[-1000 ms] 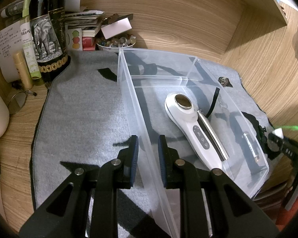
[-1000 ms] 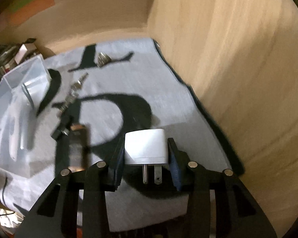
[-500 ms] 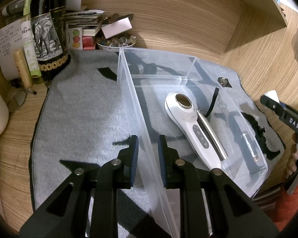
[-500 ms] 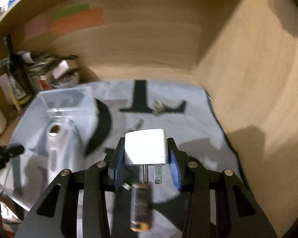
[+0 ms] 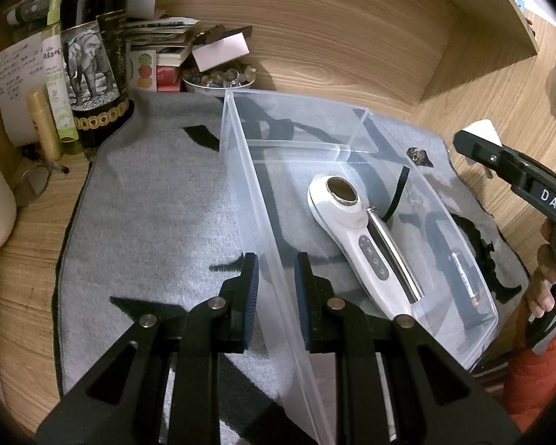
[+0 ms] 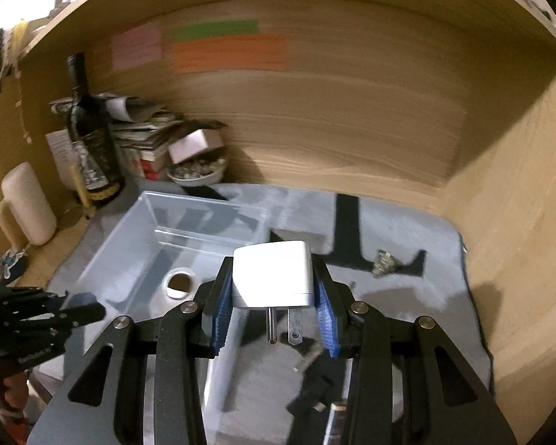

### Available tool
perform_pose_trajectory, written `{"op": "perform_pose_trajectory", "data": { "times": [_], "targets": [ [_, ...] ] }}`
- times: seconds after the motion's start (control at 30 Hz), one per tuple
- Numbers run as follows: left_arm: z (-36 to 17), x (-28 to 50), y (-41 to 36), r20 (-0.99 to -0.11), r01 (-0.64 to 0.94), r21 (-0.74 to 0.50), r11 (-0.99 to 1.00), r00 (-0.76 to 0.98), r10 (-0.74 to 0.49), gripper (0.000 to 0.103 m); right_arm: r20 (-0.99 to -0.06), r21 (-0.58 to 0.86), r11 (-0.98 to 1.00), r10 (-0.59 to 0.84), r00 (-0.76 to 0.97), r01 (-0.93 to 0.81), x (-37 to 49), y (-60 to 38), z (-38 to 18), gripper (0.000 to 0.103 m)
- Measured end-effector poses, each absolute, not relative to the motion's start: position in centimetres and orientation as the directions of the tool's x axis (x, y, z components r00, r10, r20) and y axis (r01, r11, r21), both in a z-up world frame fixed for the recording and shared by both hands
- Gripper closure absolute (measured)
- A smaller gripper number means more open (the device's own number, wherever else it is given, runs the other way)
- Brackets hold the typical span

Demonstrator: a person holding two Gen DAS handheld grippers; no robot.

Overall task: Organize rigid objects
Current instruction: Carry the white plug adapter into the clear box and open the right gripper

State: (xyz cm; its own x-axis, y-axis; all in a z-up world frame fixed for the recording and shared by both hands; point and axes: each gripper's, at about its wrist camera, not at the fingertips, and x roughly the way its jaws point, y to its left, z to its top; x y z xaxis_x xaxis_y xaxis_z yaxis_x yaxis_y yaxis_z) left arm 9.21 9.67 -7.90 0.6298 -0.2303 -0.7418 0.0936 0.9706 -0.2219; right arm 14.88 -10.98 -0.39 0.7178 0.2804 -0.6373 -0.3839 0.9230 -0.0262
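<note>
While my right hand-held gripper [image 6: 274, 296] clamps the white plug adapter [image 6: 272, 276] between its blue pads, prongs pointing back toward the camera, it hangs above the near right edge of the clear plastic bin [image 6: 148, 230]. My left hand-held gripper [image 5: 271, 289] is narrowed around the bin's left wall [image 5: 248, 193], one finger outside and one inside; I cannot tell whether the pads actually touch the plastic. Bin sits on a grey mat [image 5: 148, 204] on the wooden tabletop [image 5: 29, 230]. Inside the bin: white handheld device [image 5: 356, 237] lying diagonally, with a silver metal tool [image 5: 393, 252] just beside it on its right. Small metal piece [image 6: 383, 261] lies on the mat right of the bin, well apart from it. Back left corner: dark bottle with elephant label [image 5: 92, 55], stack of papers and booklets [image 5: 159, 40], bowl of small stones [image 5: 218, 78]. Right wrist view is motion-blurred, so the dark items on the mat below the adapter are unclear. Right gripper also shows at the right edge of the left wrist view, adapter tip visible.
</note>
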Motion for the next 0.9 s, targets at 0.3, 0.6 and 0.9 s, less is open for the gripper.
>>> {"op": "perform_pose_trajectory", "data": {
  "times": [0.3, 0.6, 0.9],
  "targets": [
    [-7.9, 9.2, 9.7, -0.74, 0.091, -0.228, 0.969, 0.631, -0.233, 0.084, -0.678, -0.066, 0.874, 0.315, 0.664, -0.482, 15.0, -7.5, -1.7, 0.067],
    [-7.9, 9.2, 9.7, -0.74, 0.091, -0.228, 0.97, 0.631, -0.233, 0.084, -0.76, -0.05, 0.784, 0.372, 0.533, -0.618, 14.6, -4.2, -3.7, 0.067],
    [-7.9, 9.2, 9.6, -0.74, 0.089, -0.229, 0.969, 0.631, -0.233, 0.084, -0.786, -0.085, 0.738, 0.363, 0.5, -0.67, 14.0, -2.1, -4.5, 0.067]
  ]
}}
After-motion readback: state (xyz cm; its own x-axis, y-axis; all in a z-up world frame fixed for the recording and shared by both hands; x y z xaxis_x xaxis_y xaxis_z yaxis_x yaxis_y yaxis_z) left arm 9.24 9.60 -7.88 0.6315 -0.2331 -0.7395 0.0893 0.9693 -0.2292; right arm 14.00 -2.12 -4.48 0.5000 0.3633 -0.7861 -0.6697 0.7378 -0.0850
